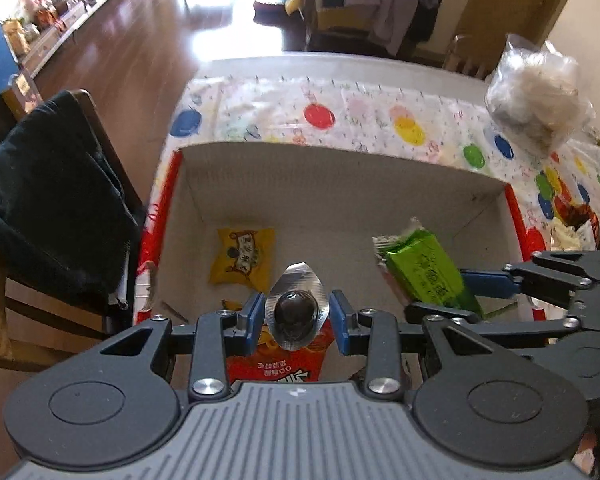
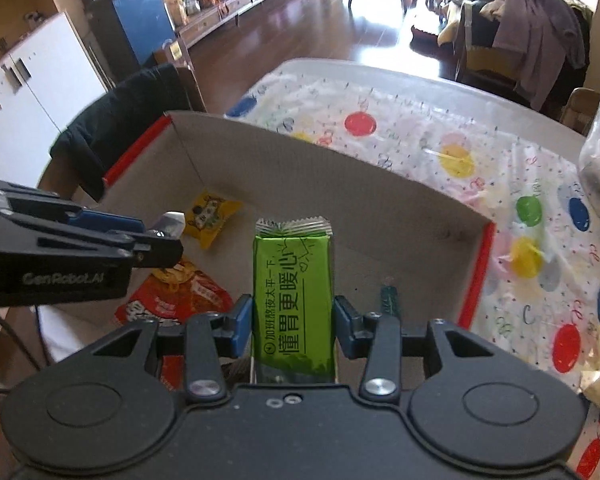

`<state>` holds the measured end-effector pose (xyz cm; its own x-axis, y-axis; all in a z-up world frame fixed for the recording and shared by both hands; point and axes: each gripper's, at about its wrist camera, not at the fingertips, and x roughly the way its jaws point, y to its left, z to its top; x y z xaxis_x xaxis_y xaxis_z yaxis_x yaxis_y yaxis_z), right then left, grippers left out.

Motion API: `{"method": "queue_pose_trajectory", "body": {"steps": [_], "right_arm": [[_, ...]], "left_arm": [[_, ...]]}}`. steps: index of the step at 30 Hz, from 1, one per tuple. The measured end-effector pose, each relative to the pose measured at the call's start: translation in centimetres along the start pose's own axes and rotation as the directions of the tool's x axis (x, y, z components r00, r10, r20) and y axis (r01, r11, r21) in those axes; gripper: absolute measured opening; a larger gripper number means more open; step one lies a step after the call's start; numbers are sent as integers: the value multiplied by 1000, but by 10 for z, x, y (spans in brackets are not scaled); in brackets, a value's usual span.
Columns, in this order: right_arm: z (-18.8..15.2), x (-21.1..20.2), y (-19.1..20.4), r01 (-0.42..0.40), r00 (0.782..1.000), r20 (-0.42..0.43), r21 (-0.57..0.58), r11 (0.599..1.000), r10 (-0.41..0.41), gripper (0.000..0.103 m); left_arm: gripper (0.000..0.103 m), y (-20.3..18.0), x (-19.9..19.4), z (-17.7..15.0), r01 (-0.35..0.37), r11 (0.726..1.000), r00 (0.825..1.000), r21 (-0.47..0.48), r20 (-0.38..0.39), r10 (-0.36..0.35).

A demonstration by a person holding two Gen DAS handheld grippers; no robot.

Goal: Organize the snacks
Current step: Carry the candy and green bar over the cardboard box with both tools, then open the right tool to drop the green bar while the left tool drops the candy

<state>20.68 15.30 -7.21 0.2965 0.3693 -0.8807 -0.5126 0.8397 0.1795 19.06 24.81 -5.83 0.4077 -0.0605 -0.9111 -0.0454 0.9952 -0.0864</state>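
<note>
Fingers [image 1: 249, 313] pinch dark sweet [image 1: 295, 312], possibly chocolate.

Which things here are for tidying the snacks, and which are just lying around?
For the job:
- open cardboard box with red edges
- clear-wrapped dark round sweet, in the left tongs
- green foil snack bar, in the right tongs
- yellow packet and red packet, in the box

Lying about:
- dotted tablecloth
- clear bag of white stuff
- dark jacket on a chair
</note>
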Motion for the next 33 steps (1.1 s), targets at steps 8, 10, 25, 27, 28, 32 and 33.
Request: {"method": "queue_pose_trajectory", "body": {"steps": [8, 10, 25, 27, 28, 32, 33], "right_arm": [[6, 29, 1, 26, 996, -80, -21, 999, -28, 42], [7, 34, 2, 26, 995, -96, -27, 999, -29, 42], [7, 32, 0, 16, 993, -119, -8, 1000, -17, 42], [6, 28, -1, 5, 993, -114, -1, 1000, -5, 42], [5, 26, -1, 4, 994, -112, 1, 1000, -4, 42], [2, 17, -3, -3, 995, -102, 12, 1000, 5, 44], [1, 15, -4, -5, 995, -97, 15, 1000, 6, 44]], "left_arm": [[34, -6, 21, 16, -1, 999, 995, 49, -98, 6], [34, -6, 26, 18, -3, 999, 992, 50, -127, 9], [35, -6, 33, 19, 1, 999, 986, 48, -165, 7], [35, -6, 30, 18, 1, 999, 987, 48, -158, 7], [36, -6, 30, 17, 1, 999, 988, 47, -157, 6], [43, -7, 26, 16, -2, 999, 989, 37, -147, 7], [46, -7, 24, 15, 1, 999, 990, 34, -140, 4]]}}
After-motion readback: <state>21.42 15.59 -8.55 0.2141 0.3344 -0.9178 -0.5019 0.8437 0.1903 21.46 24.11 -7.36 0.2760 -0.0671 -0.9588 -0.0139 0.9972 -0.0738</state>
